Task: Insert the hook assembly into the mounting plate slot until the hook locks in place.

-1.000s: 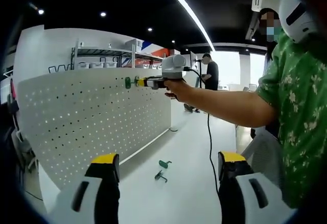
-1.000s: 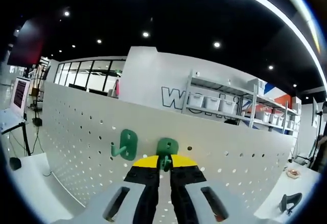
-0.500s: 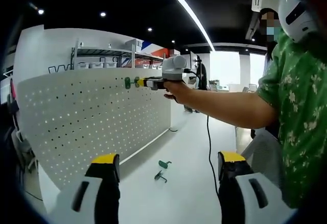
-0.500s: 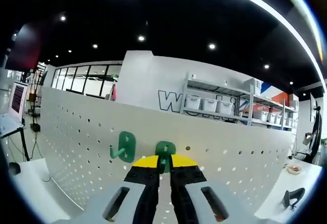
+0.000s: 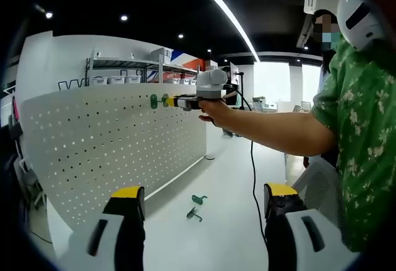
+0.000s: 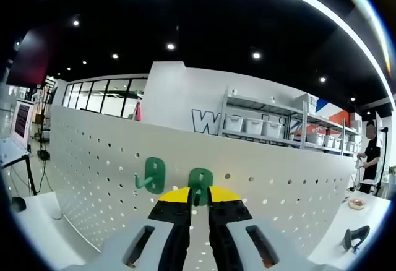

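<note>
Green hook pressed to the pegboard

Green plastic hook sits flat against the white perforated mounting plate, directly ahead of the right claw, whose yellow-tipped jaws are nearly closed around the hook's stem. A second green hook hangs on the plate just to that claw's left. The left claw is held wide apart, gripping nothing; beyond it, two loose green hooks lie on the white surface.

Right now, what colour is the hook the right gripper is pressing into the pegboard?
Green, clearest in the right gripper view: hook, right gripper, white pegboard.
</note>
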